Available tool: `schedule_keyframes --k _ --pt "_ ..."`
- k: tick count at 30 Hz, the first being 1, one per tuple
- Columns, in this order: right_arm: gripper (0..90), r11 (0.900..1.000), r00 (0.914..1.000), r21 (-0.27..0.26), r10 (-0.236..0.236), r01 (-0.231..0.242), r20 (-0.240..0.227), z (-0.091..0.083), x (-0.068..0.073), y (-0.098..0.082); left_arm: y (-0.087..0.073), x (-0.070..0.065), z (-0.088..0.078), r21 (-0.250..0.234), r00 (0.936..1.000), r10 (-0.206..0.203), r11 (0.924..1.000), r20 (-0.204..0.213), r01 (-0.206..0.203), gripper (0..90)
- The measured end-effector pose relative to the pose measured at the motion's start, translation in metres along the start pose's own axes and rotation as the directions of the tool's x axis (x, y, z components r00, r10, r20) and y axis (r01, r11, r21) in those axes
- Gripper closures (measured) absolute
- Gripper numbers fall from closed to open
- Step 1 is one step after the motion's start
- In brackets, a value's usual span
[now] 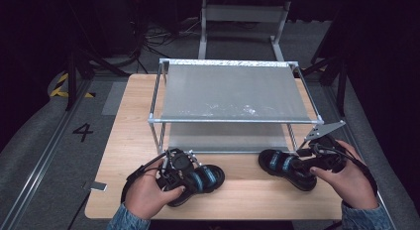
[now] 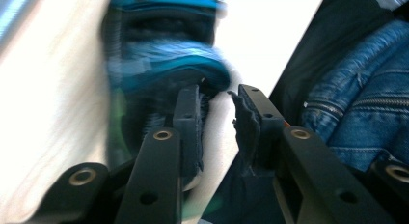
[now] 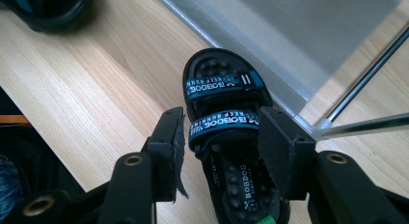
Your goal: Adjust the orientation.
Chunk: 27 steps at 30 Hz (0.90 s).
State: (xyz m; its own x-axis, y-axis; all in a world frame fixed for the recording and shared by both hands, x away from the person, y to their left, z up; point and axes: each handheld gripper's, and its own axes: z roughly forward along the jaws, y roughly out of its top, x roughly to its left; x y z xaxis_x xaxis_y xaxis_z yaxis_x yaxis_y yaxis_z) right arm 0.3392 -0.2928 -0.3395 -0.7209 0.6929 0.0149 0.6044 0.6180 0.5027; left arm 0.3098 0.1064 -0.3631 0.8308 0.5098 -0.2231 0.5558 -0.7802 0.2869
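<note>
High view showed me at a wooden table (image 1: 124,141) with a two-tier metal shoe rack (image 1: 233,118) ahead and a black-and-blue sandal under each claw. My right gripper (image 3: 219,137) stood wide, its jaws straddling the right sandal (image 3: 226,137) at the strap nearer me, pads apart from the sides, nothing held yet. That sandal lay flat, toe away from me, just short of the rack's lower shelf (image 3: 289,31) and beside its front corner post. My left gripper (image 2: 219,113) had its jaws parted with a bare gap between them; the left sandal (image 2: 164,64) lay just beyond and outside one pad, blurred.

I judged these sandals light, with a rubbery sole that bends a little and soft straps that would fold under a pinch. The firmer hold would be across the sole's sides at the midfoot, not on a strap alone.

Ahead of the right claw the rack's rails crowded close; toward me the table edge was near. Open room lay between the two sandals.
</note>
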Motion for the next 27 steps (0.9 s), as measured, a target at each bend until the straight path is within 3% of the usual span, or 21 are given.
schedule_keyframes --k 8,11,17,23,27 --pt "51.7 1.000 0.9999 0.003 0.016 -0.016 0.002 -0.002 -0.002 -0.005 -0.003 0.005 -0.013 -0.044 0.9984 -0.009 0.9990 -0.056 0.006 59.7" --pt "51.4 1.000 0.9997 0.002 0.024 -0.024 0.003 -0.003 -0.002 -0.009 -0.004 0.010 -0.015 -0.053 0.9947 -0.022 0.9985 -0.100 0.017 54.0" --pt "52.9 1.000 0.9996 0.009 0.027 -0.027 -0.008 -0.006 -0.003 -0.014 -0.005 0.014 -0.010 -0.029 0.9866 0.021 0.9993 -0.162 -0.026 49.0" --pt "52.9 1.000 0.9997 0.009 0.020 -0.020 -0.016 -0.006 -0.002 -0.015 -0.005 0.019 -0.003 -0.003 0.9836 0.017 0.9998 -0.179 -0.017 47.3" --pt "52.8 1.000 0.9998 0.010 0.016 -0.015 -0.014 -0.007 -0.002 -0.017 -0.009 0.019 -0.010 -0.003 0.9851 0.007 1.0000 -0.172 -0.008 49.0"
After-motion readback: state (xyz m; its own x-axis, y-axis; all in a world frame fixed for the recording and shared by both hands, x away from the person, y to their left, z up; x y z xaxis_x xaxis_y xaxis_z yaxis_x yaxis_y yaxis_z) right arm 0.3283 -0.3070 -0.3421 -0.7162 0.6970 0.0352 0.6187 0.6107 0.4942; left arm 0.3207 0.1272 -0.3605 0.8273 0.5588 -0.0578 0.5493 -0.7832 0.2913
